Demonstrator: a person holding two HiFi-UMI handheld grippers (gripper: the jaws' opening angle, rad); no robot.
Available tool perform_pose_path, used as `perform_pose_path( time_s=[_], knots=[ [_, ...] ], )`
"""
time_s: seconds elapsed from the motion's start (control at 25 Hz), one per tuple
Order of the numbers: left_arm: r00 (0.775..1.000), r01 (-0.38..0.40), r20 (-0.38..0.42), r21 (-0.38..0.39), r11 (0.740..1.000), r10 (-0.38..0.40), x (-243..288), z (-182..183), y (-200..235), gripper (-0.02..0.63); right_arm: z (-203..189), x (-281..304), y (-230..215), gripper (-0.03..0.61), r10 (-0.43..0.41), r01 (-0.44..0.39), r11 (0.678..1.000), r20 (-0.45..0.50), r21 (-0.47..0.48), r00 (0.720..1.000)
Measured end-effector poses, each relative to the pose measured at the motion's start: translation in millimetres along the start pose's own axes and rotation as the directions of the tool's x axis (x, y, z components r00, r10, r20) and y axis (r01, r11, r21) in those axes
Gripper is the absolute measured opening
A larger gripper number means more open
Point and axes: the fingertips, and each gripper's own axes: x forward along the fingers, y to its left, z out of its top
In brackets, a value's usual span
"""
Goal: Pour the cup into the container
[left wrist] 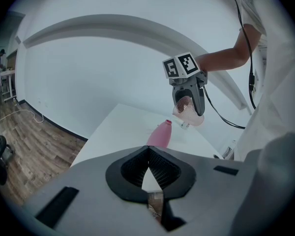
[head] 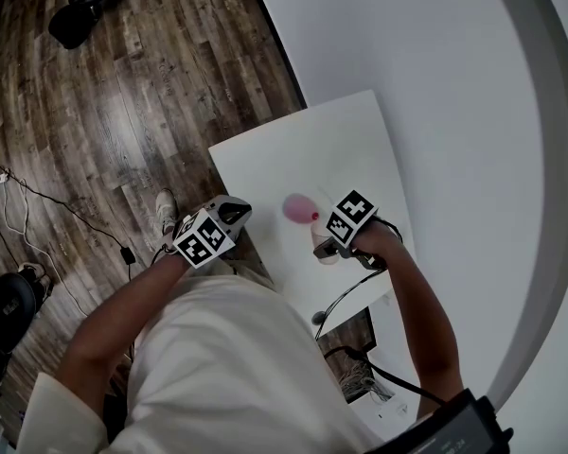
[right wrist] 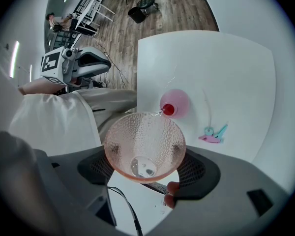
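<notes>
Wood floor point(head: 123, 93) to the left and white wall point(head: 435, 64) to the right; white table point(head: 331, 149) set against the wall. Person point(head: 227, 367) in a pale top stands at the table's near end, one set of tongs in each hand. Left tongs point(left wrist: 149, 161) closed with nothing between them; held at the table's left edge, off the surface, pointing towards the container. Right tongs point(right wrist: 145, 161) grip the cup point(right wrist: 143, 141) by its sides, above the table and just beside the container. Container point(right wrist: 175, 103) is a pink bottle, upright on the table near its middle, red mouth open and facing up. Cup is clear, pink-tinted, dimpled glass, tipped with its rim lowered to the container's mouth; a thin clear trickle shows at the rim next to that mouth, and a little liquid lies in the cup's base. Black cable point(head: 346, 296) trails from the right tongs over the table's near end. Small pink-and-teal item point(right wrist: 213, 134) lies flat on the table, near the container but apart from it; its kind cannot be made out.
</notes>
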Motion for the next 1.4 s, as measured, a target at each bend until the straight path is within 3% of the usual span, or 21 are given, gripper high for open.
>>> perform_pose_path(
  time_s=[1.4],
  knots=[
    [1.000, -0.002, -0.001, -0.002, 1.000, 0.002, 0.2, -2.5, 2.8, 0.011, 0.8, 0.0, -0.4, 0.373, 0.016, -0.016, 1.000, -0.029, -0.002, 0.999]
  ],
)
